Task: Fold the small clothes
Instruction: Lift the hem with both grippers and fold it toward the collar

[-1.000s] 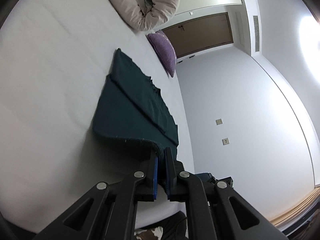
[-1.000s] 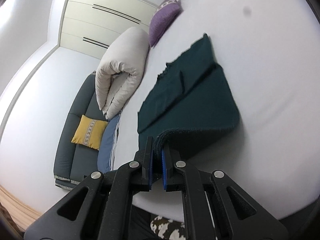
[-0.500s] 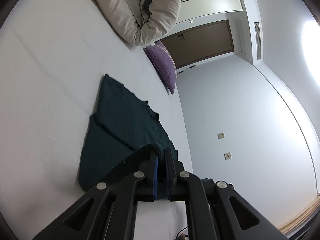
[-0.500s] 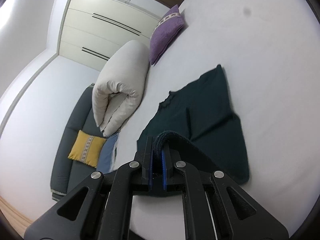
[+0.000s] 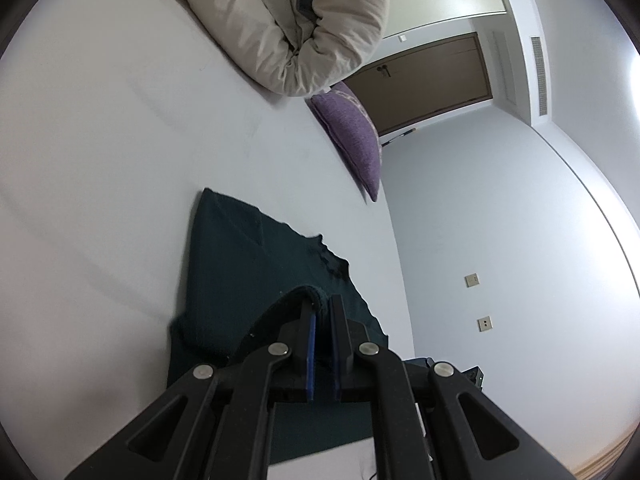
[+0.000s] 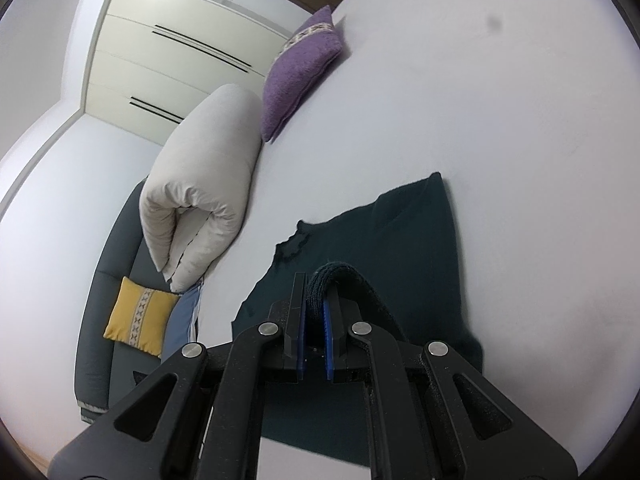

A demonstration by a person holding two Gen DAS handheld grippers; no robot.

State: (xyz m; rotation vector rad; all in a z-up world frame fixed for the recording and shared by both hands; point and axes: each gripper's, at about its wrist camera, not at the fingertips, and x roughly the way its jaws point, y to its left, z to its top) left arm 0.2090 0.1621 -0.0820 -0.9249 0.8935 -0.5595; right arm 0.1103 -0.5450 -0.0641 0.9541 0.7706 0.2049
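A dark teal knit garment (image 5: 244,264) lies on the white bed (image 5: 120,140), its sides folded in and its neckline at the far end. My left gripper (image 5: 322,308) is shut on the garment's near hem, which curls over the fingertips. In the right wrist view the same garment (image 6: 404,236) spreads ahead. My right gripper (image 6: 316,284) is shut on the other corner of the hem. Both hold the hem above the garment's middle.
A rolled beige duvet (image 5: 288,20) and a purple cushion (image 5: 352,136) lie at the far end of the bed. A grey sofa (image 6: 108,292) with a yellow cushion (image 6: 140,312) stands beside the bed. White wardrobes (image 6: 172,52) and a brown door (image 5: 432,76) are behind.
Both grippers have carried the hem forward over the garment towards the neckline. The lifted fold now covers the near half.
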